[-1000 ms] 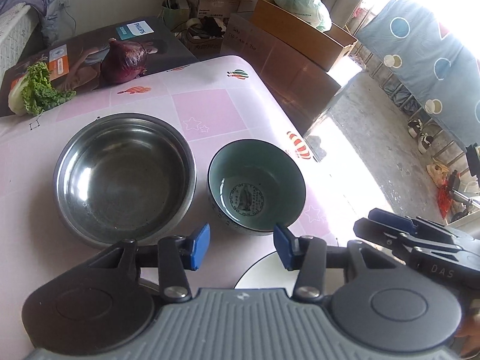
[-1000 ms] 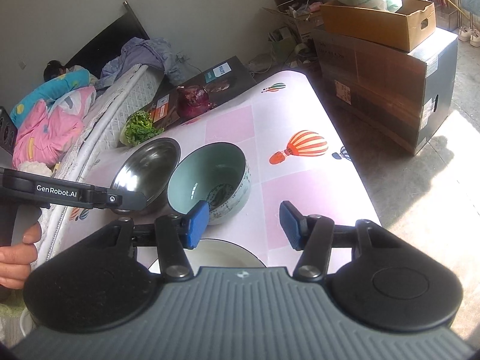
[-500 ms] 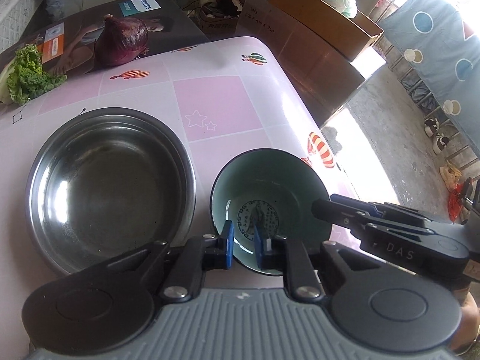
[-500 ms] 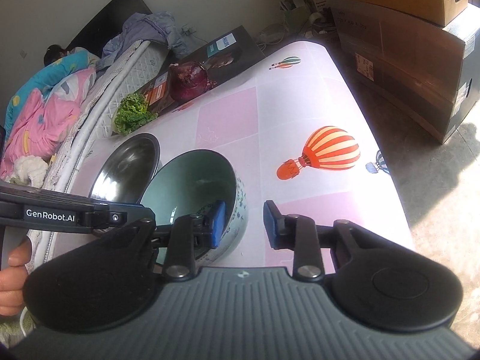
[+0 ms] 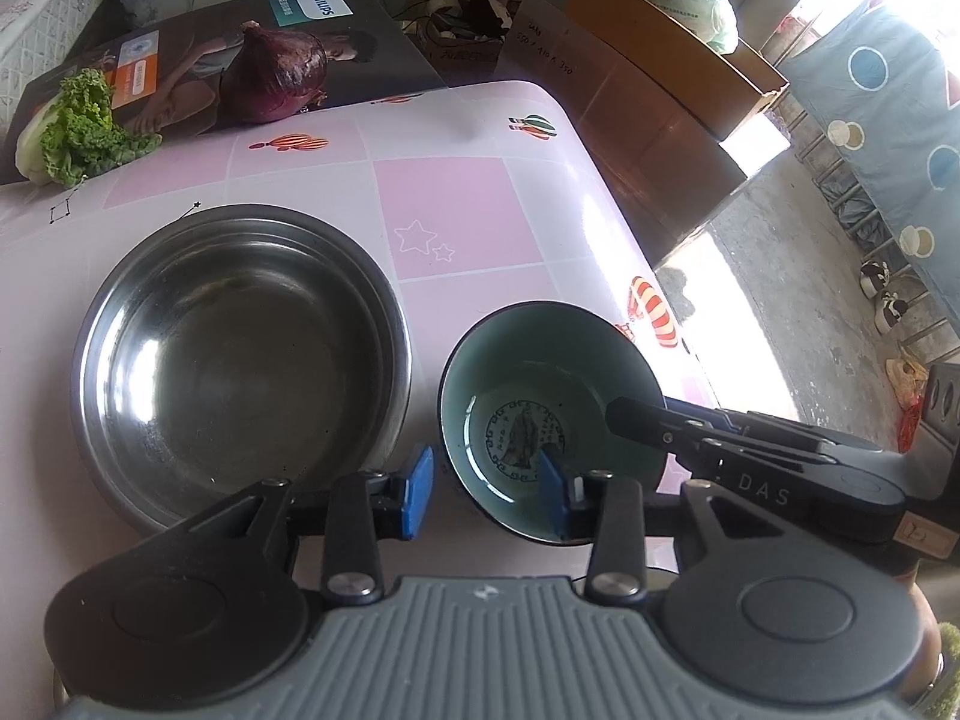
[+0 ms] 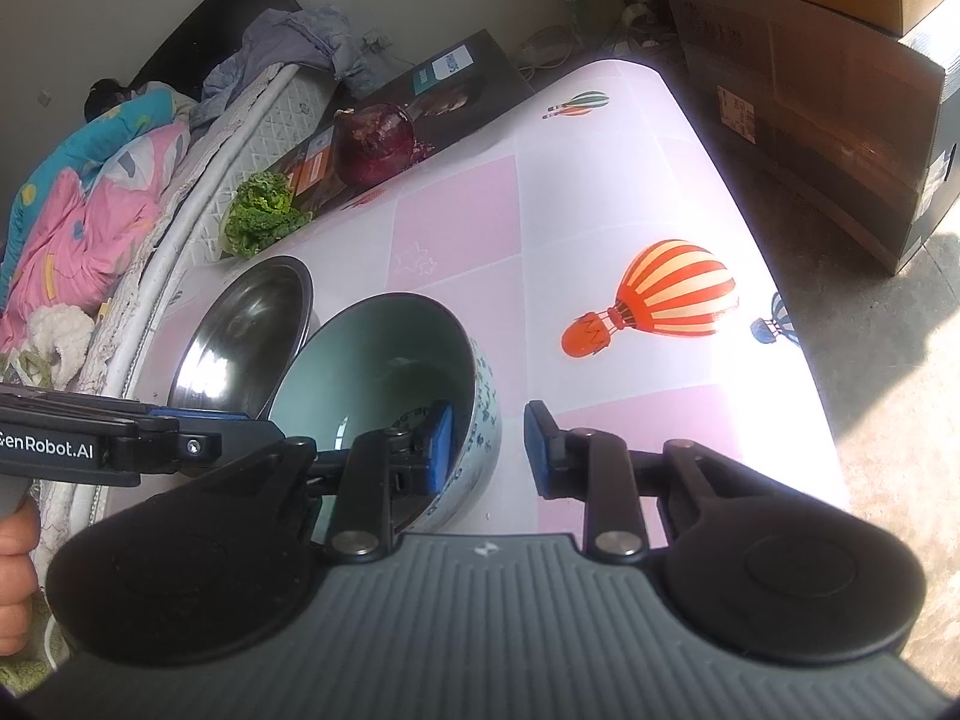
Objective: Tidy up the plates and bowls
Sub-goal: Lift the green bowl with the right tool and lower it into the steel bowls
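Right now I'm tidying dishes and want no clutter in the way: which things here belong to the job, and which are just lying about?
Belongs to the job: green-glazed ceramic bowl; steel bowl beside it.

Just lying about: red onion; lettuce; dark printed box; cardboard boxes off the table.

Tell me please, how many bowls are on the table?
2. The steel bowl sits on the left, and the green ceramic bowl is beside it on the right, between both grippers' fingers. More dishes may be hidden under the grippers.
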